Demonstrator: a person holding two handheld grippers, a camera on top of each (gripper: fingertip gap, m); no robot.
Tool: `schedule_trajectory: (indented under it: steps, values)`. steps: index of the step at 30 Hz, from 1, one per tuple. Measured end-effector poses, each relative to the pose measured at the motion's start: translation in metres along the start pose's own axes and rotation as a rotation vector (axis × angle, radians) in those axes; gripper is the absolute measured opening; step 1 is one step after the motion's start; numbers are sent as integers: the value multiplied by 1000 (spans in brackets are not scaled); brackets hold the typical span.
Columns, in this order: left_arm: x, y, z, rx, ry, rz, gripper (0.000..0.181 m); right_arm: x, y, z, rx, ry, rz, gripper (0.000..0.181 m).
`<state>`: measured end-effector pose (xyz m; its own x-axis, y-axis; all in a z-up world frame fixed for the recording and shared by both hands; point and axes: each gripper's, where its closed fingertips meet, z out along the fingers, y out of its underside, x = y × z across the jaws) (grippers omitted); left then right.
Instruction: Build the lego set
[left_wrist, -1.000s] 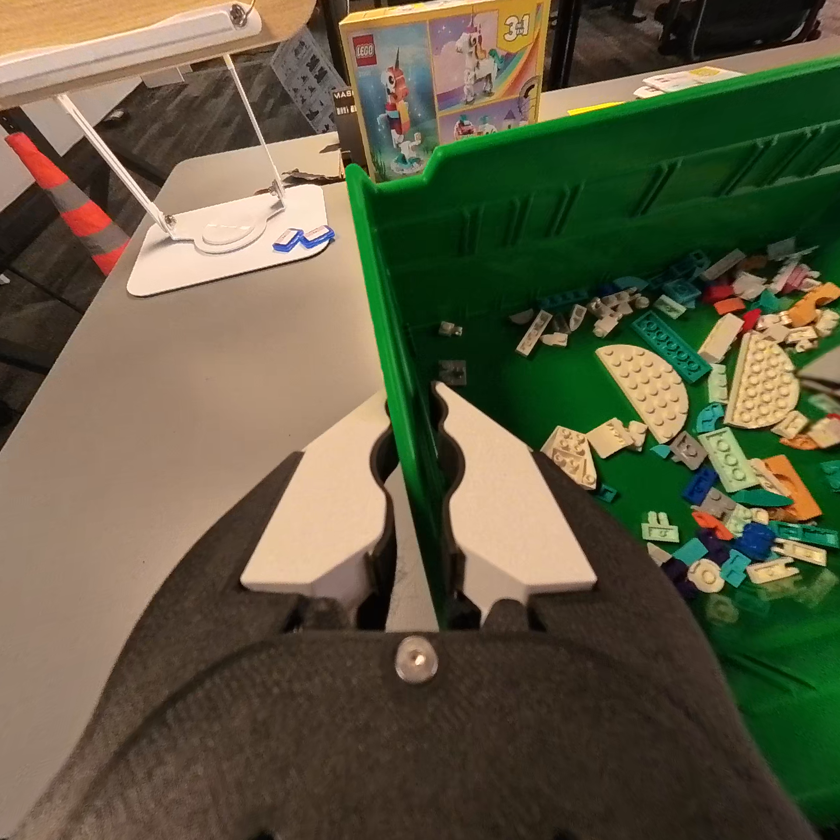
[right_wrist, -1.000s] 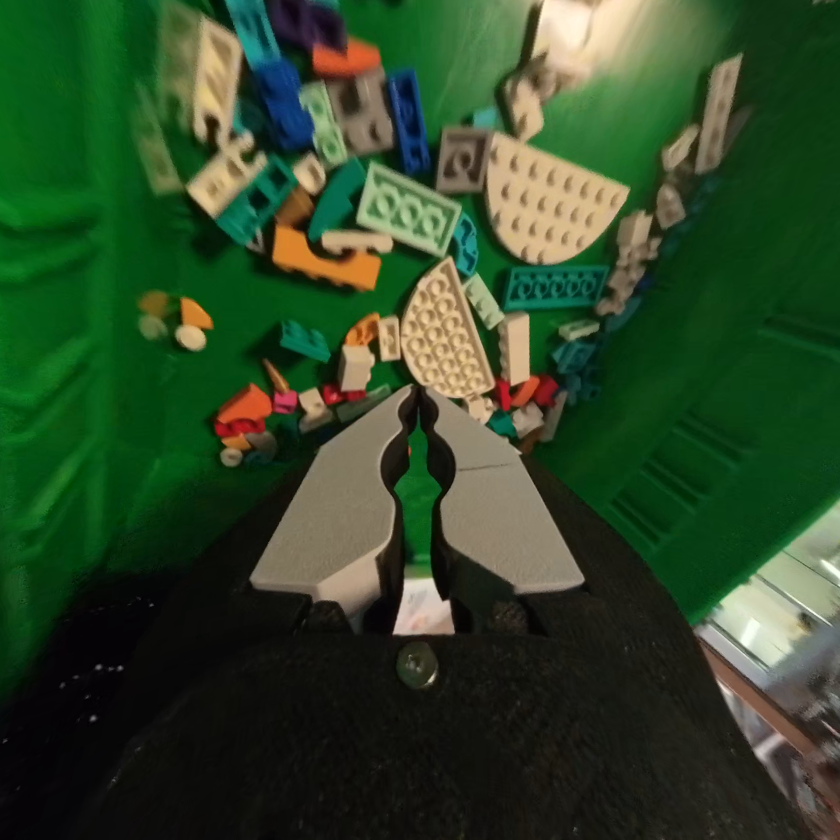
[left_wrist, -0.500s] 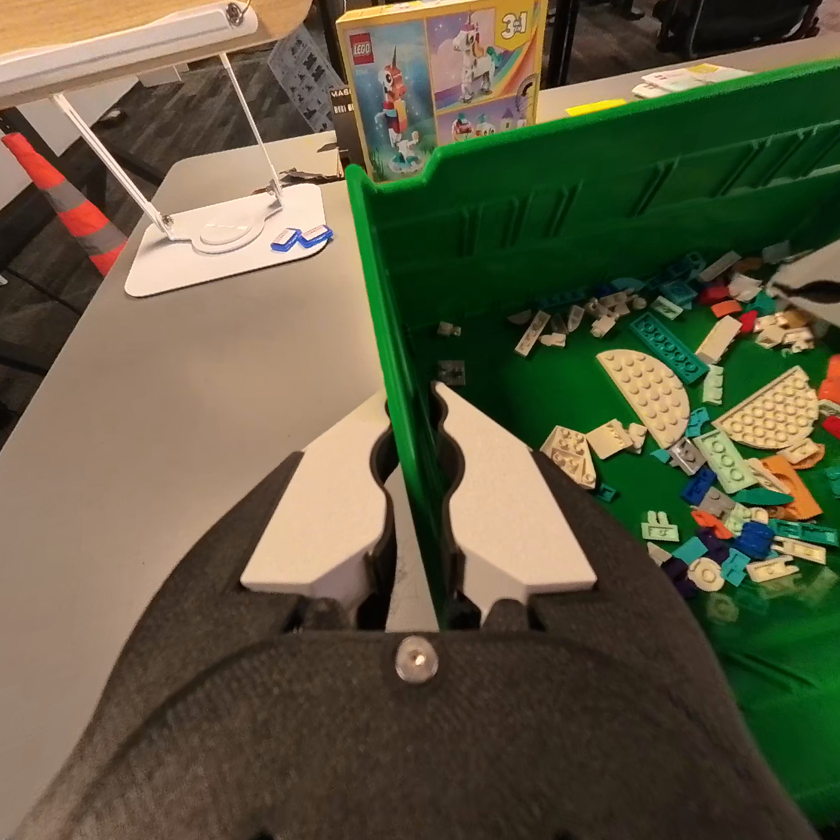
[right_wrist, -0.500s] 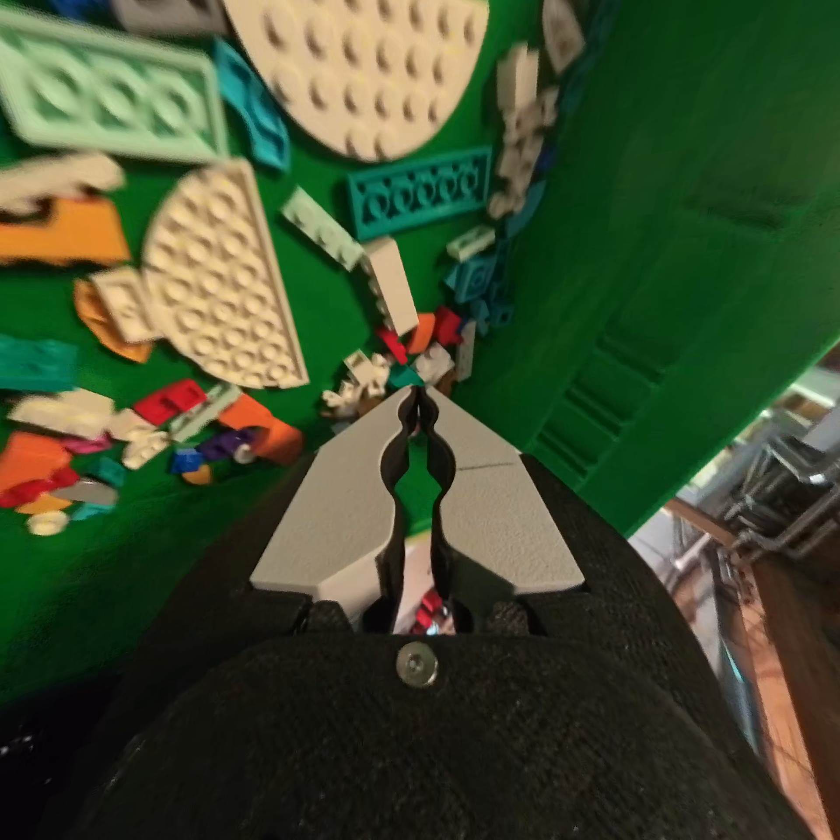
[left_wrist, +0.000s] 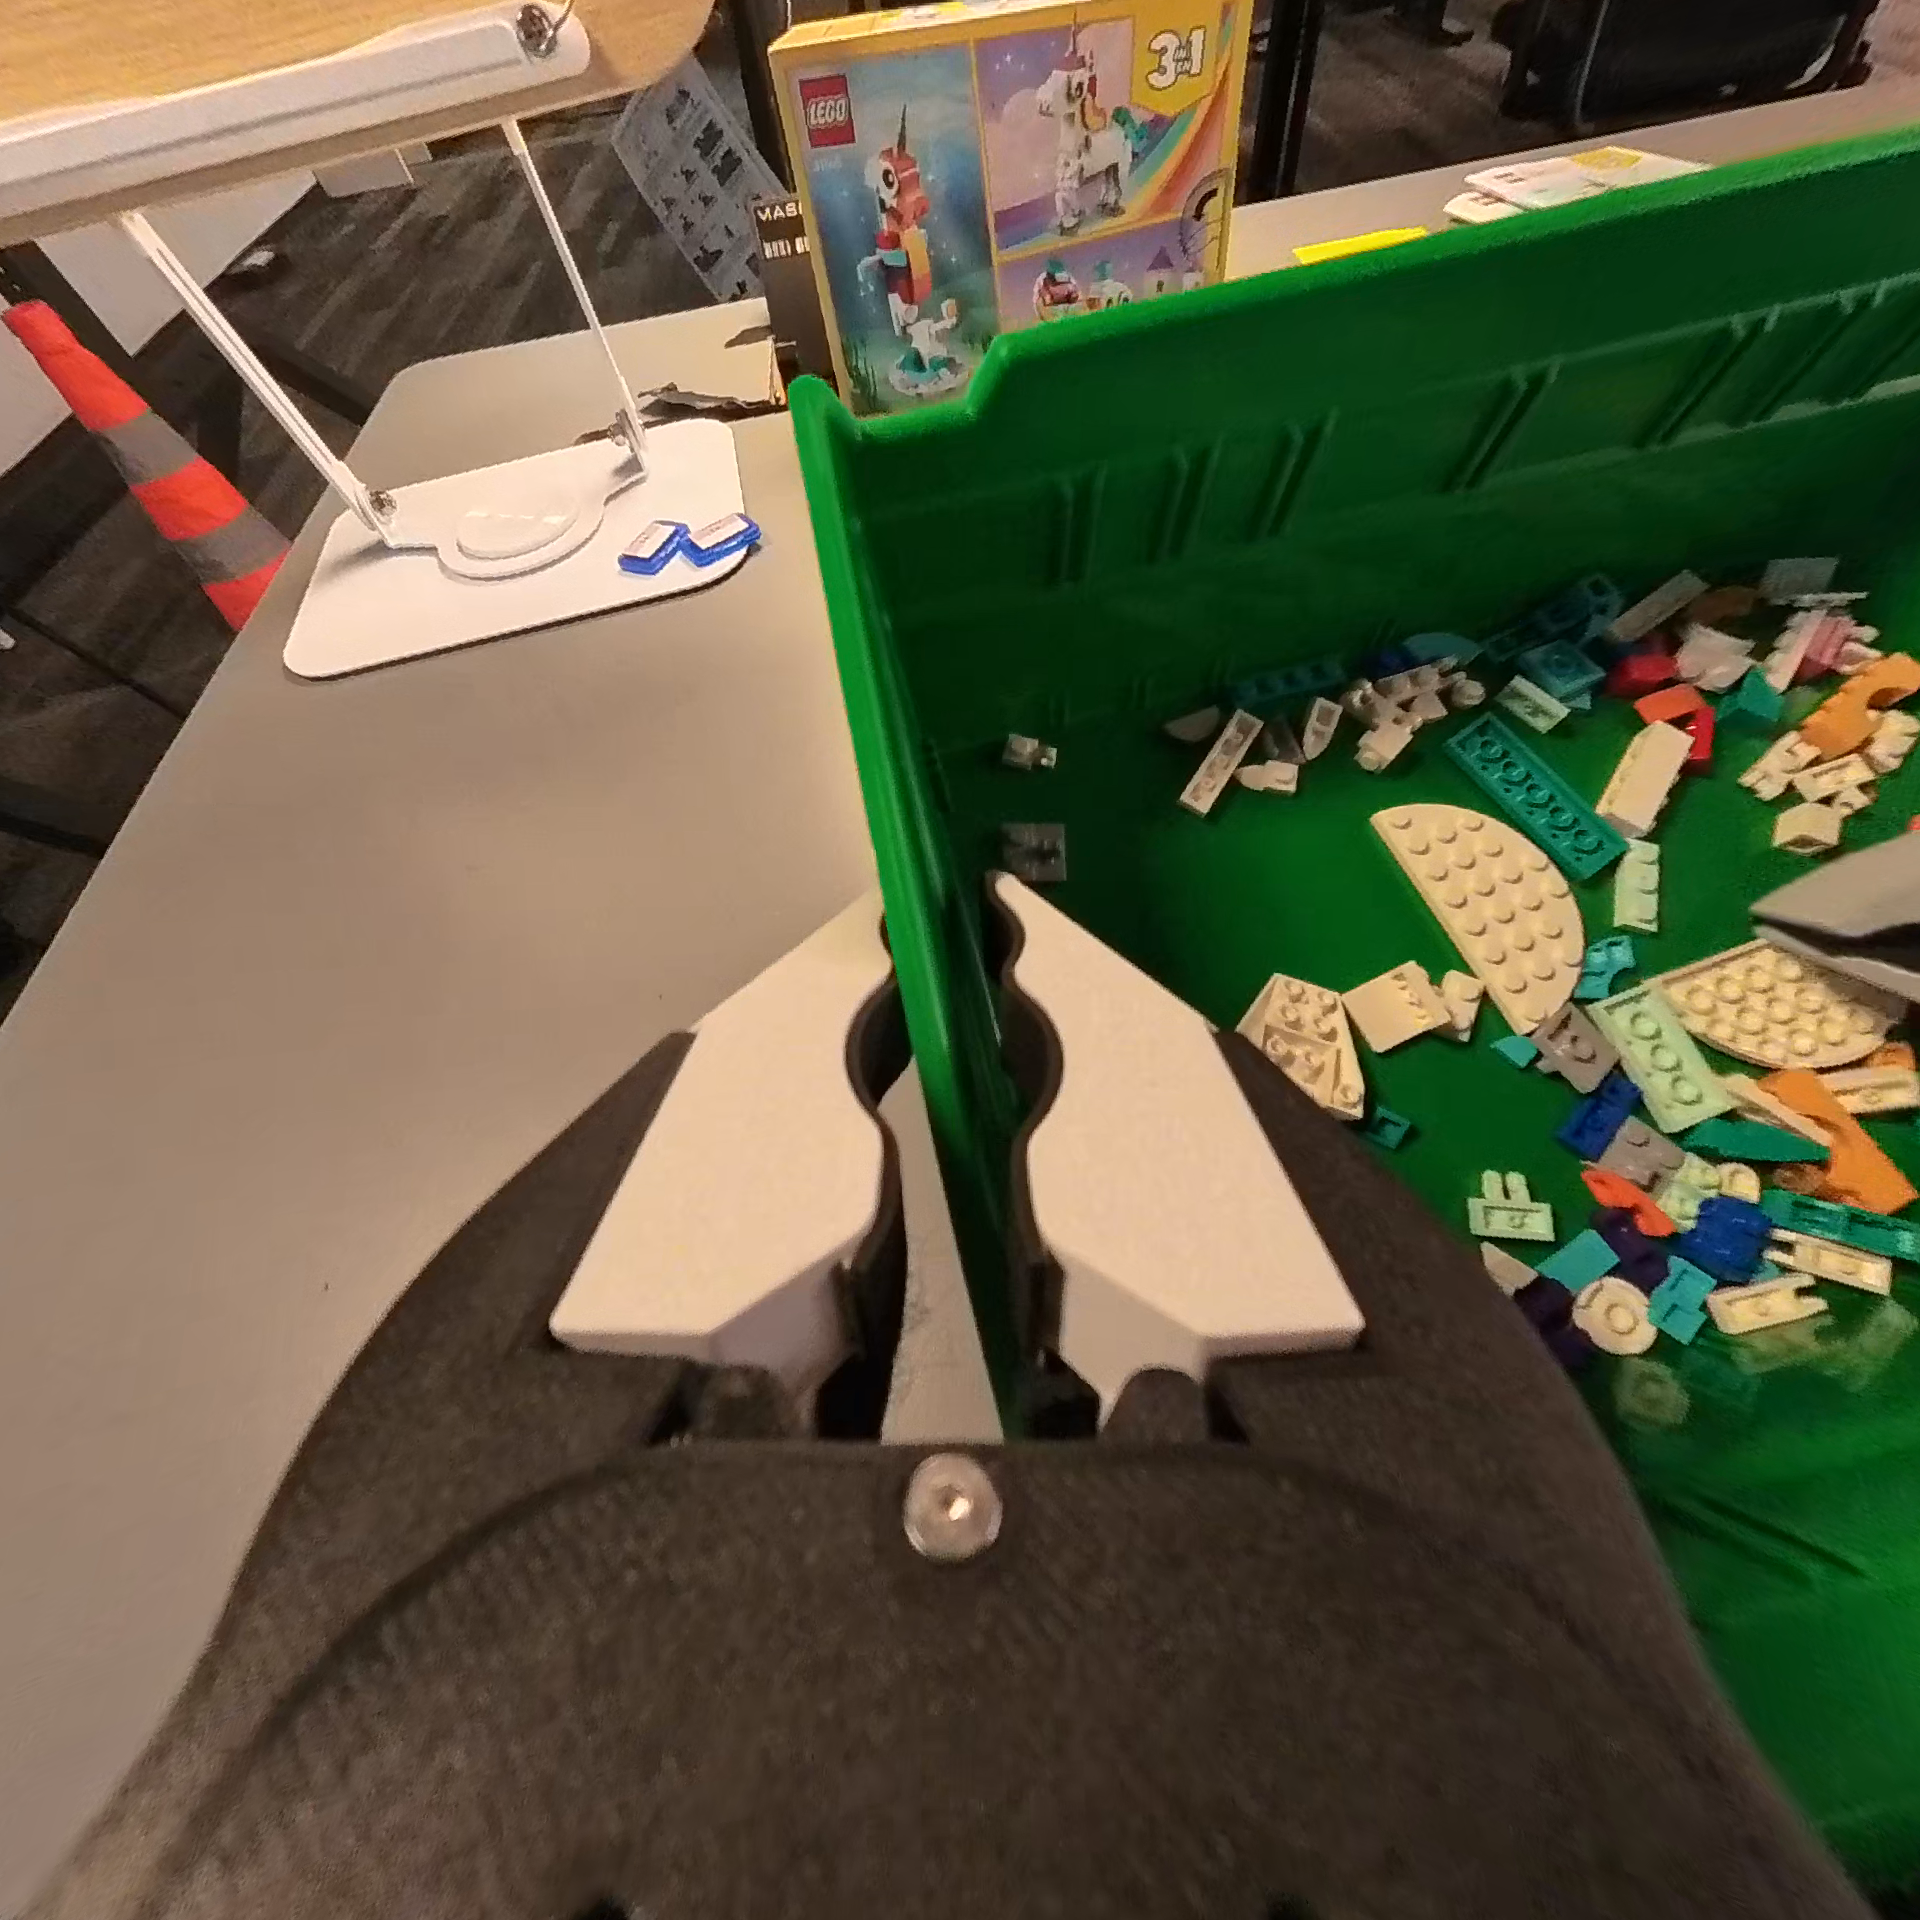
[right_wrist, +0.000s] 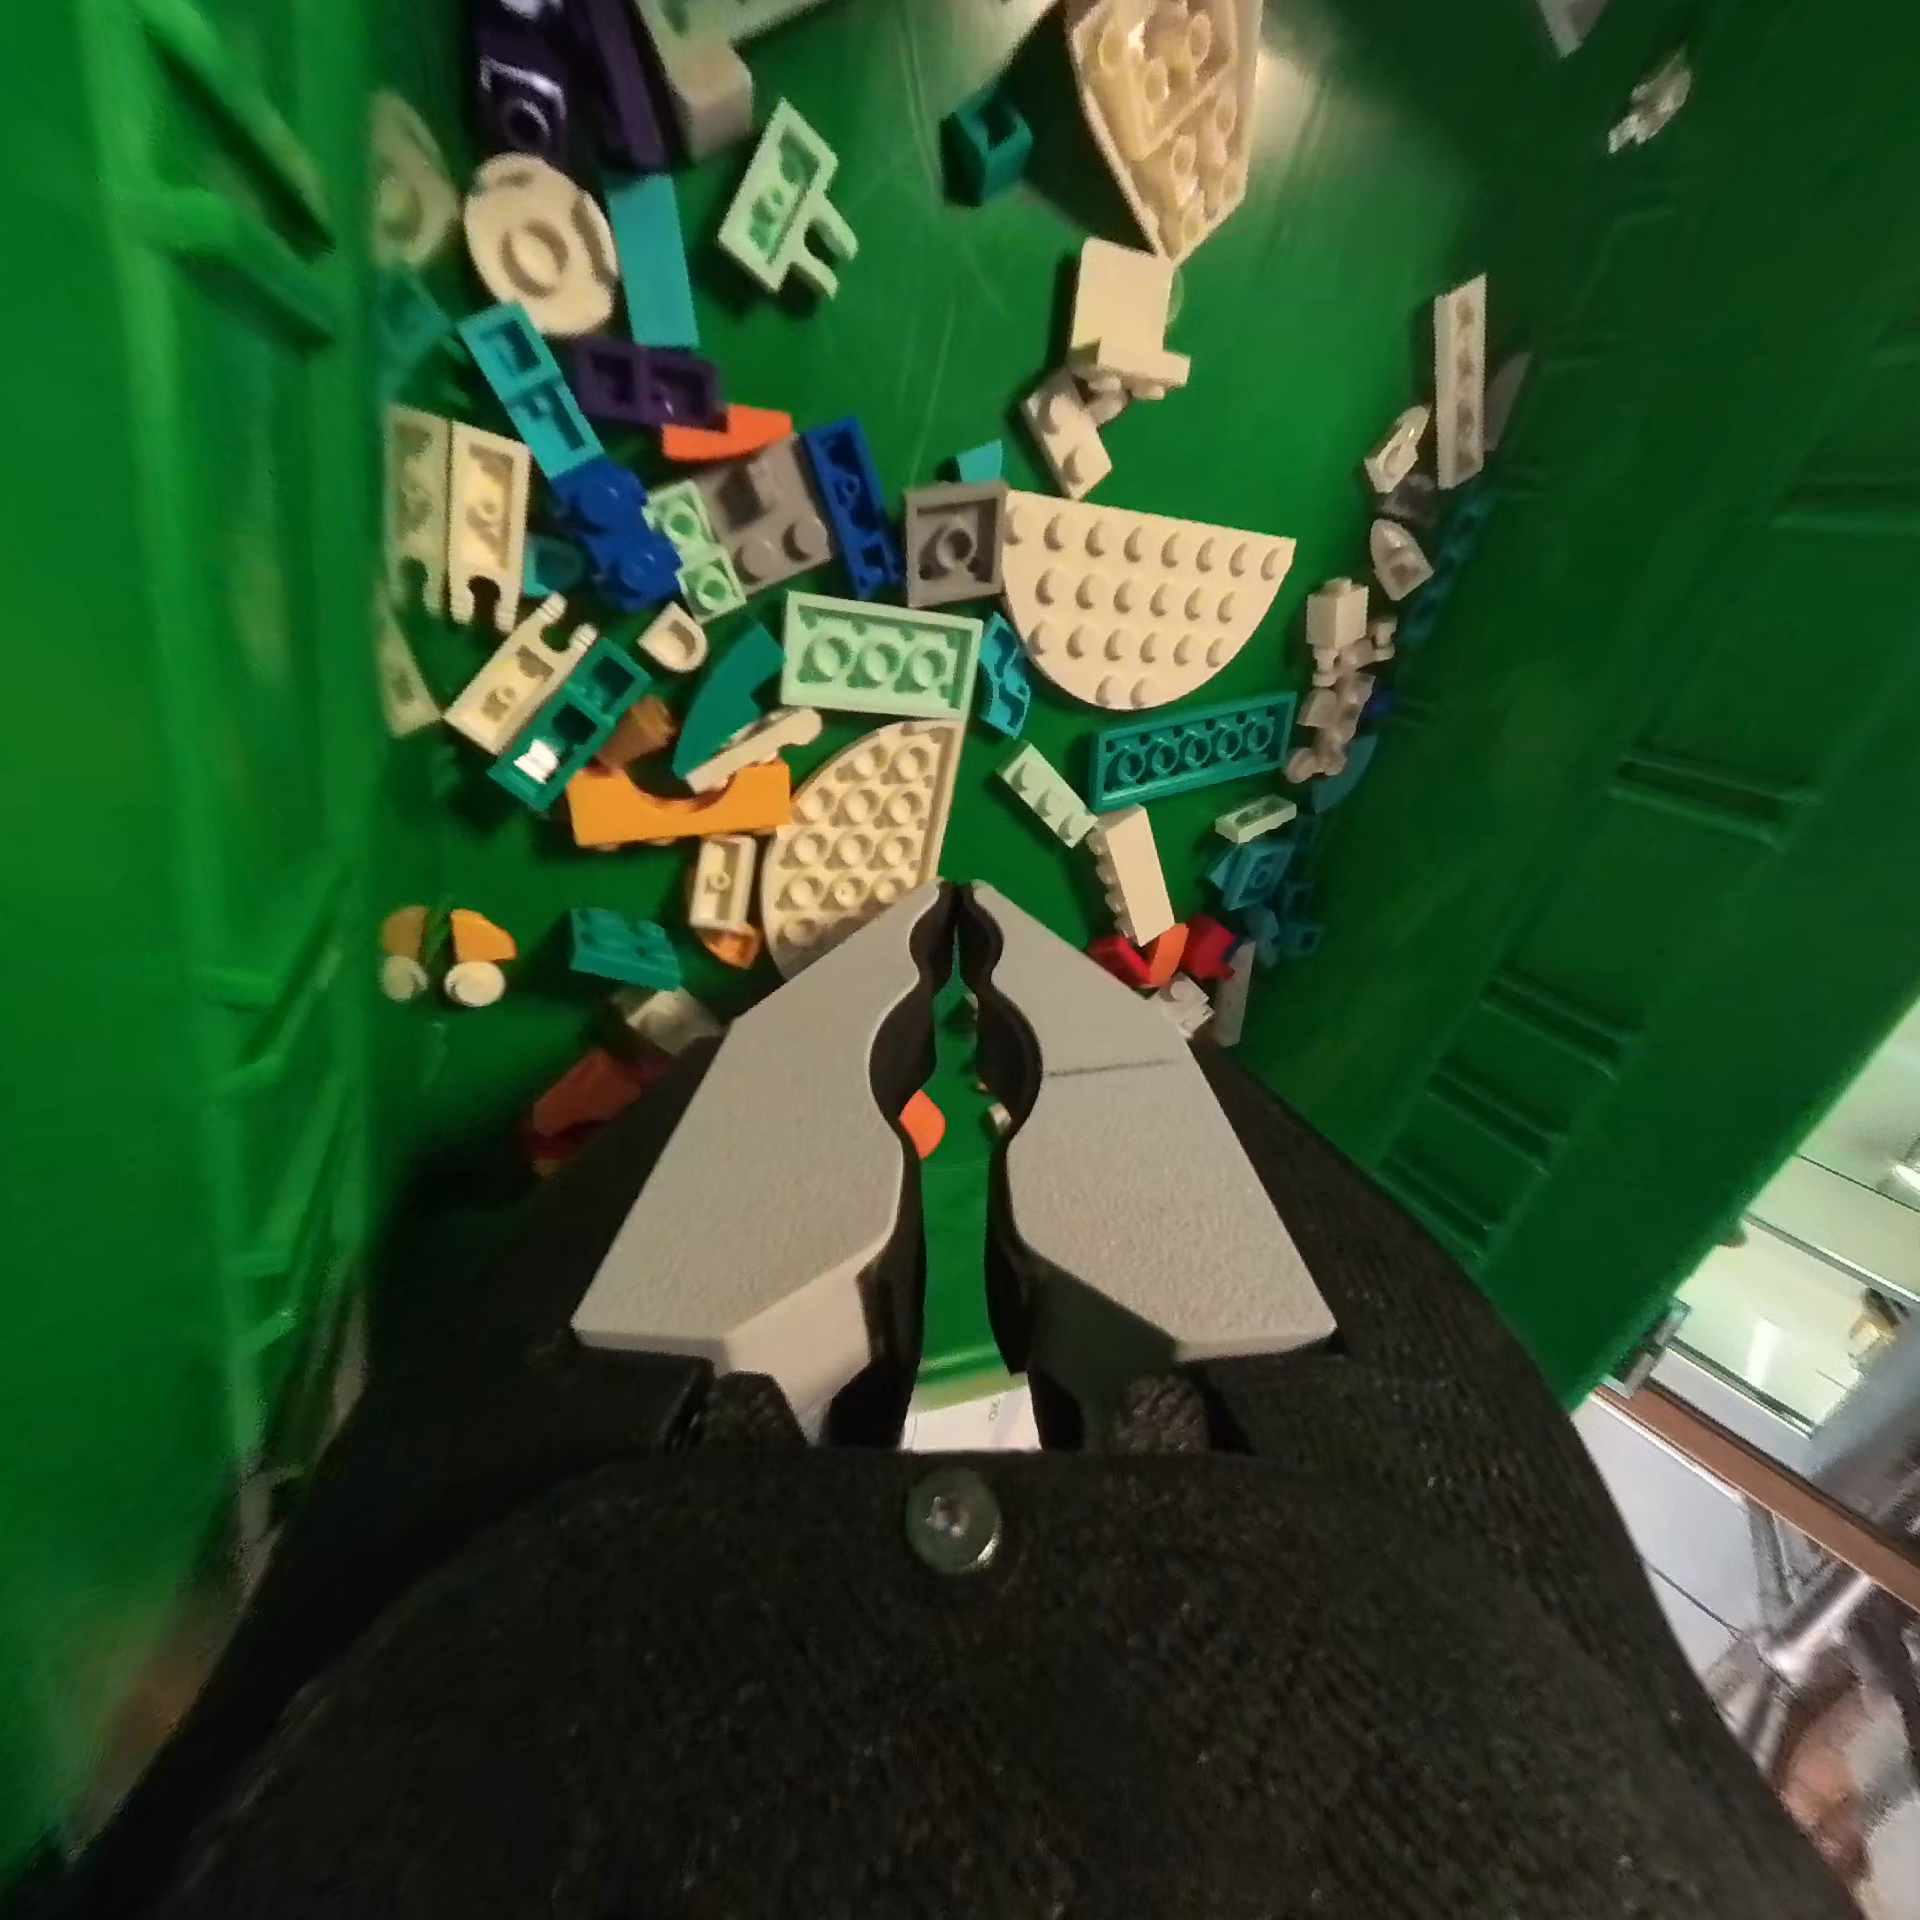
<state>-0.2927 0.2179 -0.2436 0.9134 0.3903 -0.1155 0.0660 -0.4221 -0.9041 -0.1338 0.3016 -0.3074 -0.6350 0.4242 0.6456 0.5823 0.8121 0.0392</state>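
A green bin (left_wrist: 1351, 488) holds several loose Lego pieces. My left gripper (left_wrist: 940, 899) is shut on the bin's left wall, one finger outside and one inside. My right gripper (right_wrist: 956, 896) is shut and empty, inside the bin (right_wrist: 1558, 727) just above the floor. Its tips sit at the edge of a tan half-round plate (right_wrist: 862, 831). A second tan half-round plate (right_wrist: 1132, 603), a mint plate (right_wrist: 883, 655), a teal long plate (right_wrist: 1195, 748) and an orange arch (right_wrist: 675, 805) lie just beyond. The right gripper also shows in the left wrist view (left_wrist: 1839, 914), over the tan plate (left_wrist: 1766, 1008).
The bin stands on a grey table (left_wrist: 416, 883). Behind it is the Lego set box (left_wrist: 1008, 197). A white stand base (left_wrist: 520, 561) with two small blue items (left_wrist: 691, 540) is at the far left. An orange cone (left_wrist: 156, 468) is beyond the table's edge. Some 20 cm of space lies between my two pairs of fingers. The mint plate (right_wrist: 883, 655) is about 4 cm from my right fingertips. It is also in sight in the left wrist view (left_wrist: 1645, 1061).
My right gripper swung to the far wall, then back over the pile, staying shut. The tan half-round plate slid and turned toward the mint plate. The left gripper has not moved.
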Motion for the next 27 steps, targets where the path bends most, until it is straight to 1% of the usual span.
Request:
schedule_trajectory:
  steps: [8,11,17,22,27]
  values:
    - [0,0,0,-1,1,1,9,-2,-8,-2,28,3,9,0]
    - [0,0,0,0,0,2,9,12,1,2,0,56,56,0]
    - [0,0,0,4,0,2,9,57,28,12,-94,235,222,0]
    - [1,-1,-1,11,5,6,9,72,35,20,-114,267,305,0]
    - [3,-1,-2,19,19,12,8,81,33,27,-98,285,341,0]
